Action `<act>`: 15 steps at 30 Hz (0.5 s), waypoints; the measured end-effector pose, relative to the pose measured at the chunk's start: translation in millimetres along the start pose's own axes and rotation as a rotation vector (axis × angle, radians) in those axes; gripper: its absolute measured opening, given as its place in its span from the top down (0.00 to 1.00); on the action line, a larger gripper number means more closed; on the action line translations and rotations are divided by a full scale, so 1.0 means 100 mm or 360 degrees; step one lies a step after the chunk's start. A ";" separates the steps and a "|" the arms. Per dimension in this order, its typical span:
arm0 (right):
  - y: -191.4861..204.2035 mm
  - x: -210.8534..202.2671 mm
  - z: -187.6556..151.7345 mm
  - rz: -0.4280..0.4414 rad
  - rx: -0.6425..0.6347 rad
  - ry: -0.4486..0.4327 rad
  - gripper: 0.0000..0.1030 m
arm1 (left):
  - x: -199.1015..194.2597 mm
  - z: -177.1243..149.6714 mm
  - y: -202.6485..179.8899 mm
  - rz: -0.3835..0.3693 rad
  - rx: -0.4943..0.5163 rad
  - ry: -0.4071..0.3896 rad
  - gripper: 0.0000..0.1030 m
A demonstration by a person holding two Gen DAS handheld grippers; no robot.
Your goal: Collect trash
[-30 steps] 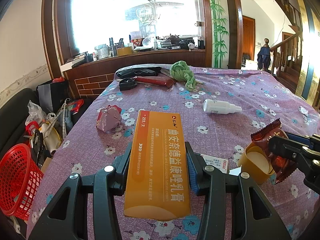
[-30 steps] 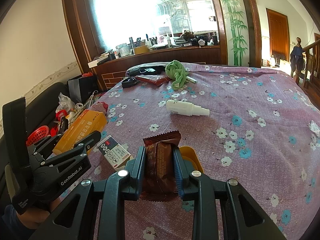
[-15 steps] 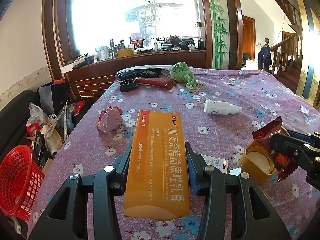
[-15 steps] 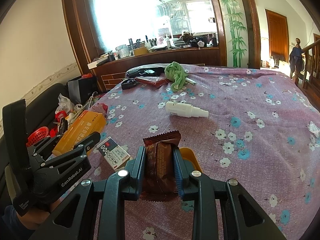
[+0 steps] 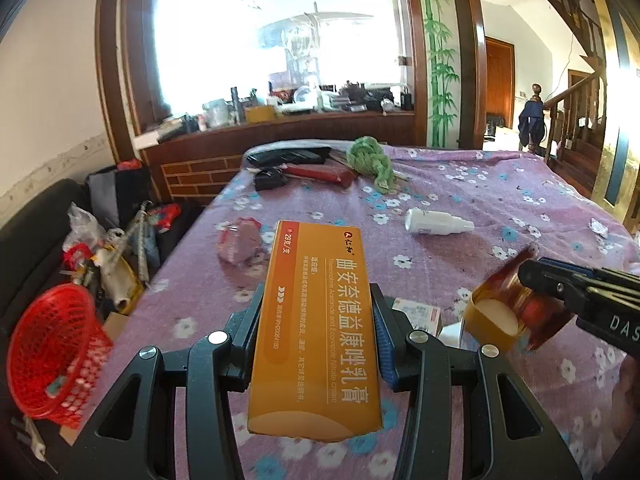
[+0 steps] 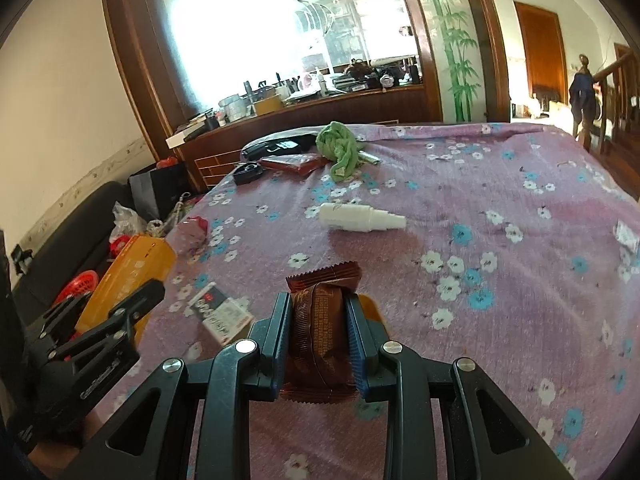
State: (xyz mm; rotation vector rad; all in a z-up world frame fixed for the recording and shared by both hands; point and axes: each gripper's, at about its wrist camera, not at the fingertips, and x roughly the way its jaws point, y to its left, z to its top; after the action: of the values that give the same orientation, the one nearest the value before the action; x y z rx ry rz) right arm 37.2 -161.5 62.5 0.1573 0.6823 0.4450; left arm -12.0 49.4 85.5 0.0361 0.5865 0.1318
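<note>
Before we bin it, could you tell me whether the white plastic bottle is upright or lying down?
Lying down: the white plastic bottle rests sideways on the tablecloth.

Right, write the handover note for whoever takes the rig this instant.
Left tool: shut on the orange cream box, held above the table.
Right tool: shut on the brown snack wrapper, beside a yellow tape roll.
Red basket: off the table's left edge, low down.
Done: two pieces picked up; neither is in the basket yet.
Left on the floral cloth: white bottle, pink crumpled wrapper, small printed box, tape roll.
</note>
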 end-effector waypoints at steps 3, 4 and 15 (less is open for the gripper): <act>0.14 -0.09 -0.05 0.0043 -0.0014 -0.0011 0.72 | -0.15 -0.04 0.22 0.0013 -0.0016 -0.0013 0.56; 0.19 -0.12 -0.08 0.0073 -0.0008 -0.0006 0.72 | -0.19 -0.05 0.28 0.0020 -0.0018 -0.0013 0.56; 0.14 -0.19 0.06 -0.0044 0.0040 0.0051 0.73 | -0.23 -0.31 0.94 0.0040 -0.0117 0.0046 0.56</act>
State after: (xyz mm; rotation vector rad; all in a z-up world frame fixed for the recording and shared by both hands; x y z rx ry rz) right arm 22.9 -157.0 81.9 0.1646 0.7210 0.4131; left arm -58.4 139.7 79.0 -0.0295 0.6098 0.1783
